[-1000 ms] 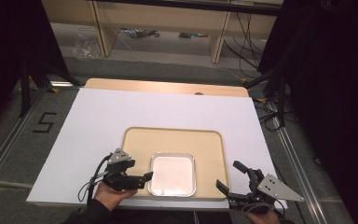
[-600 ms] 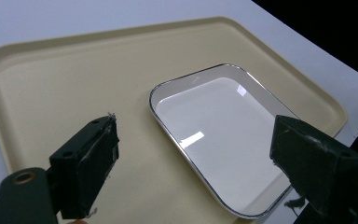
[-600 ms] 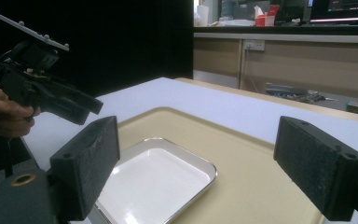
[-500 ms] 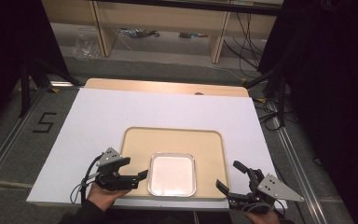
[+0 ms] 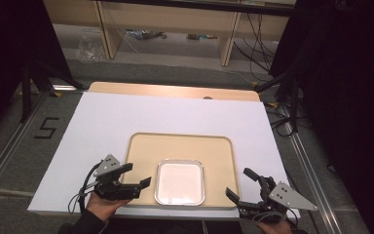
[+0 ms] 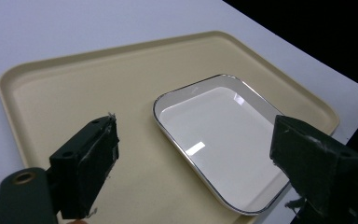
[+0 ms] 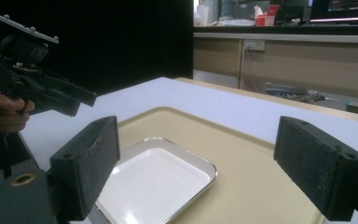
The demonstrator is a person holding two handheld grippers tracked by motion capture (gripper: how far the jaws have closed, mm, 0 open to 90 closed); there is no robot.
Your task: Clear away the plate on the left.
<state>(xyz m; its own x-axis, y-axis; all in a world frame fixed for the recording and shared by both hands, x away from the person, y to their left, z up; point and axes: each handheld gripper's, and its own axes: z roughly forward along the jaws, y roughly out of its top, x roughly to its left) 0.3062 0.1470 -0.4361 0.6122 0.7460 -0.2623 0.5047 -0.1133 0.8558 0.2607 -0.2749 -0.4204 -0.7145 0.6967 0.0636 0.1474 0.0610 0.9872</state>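
Observation:
A beige tray (image 5: 182, 146) lies on the white table, and an empty white square dish (image 5: 179, 182) with a shiny rim rests at its near edge. My left gripper (image 5: 137, 176) hovers open at the tray's near left corner, jaws pointing at the dish (image 6: 216, 135) with the tray (image 6: 84, 88) below them. My right gripper (image 5: 241, 185) stands open at the near right corner, aimed left across the tray (image 7: 247, 168) and the dish (image 7: 161, 179). Nothing is between either pair of jaws. The left gripper (image 7: 81, 100) shows far off in the right gripper view, in a hand.
The white table top (image 5: 126, 117) stretches beyond the tray to a wooden strip (image 5: 175, 91) along the far edge. Wooden shelving and cables (image 5: 253, 34) stand on the floor behind. A black "5" (image 5: 46, 127) marks the floor at left. Dark curtains flank both sides.
My left gripper has drawn back left and toward me, off the dish's edge to the tray's corner. The right gripper has stayed put.

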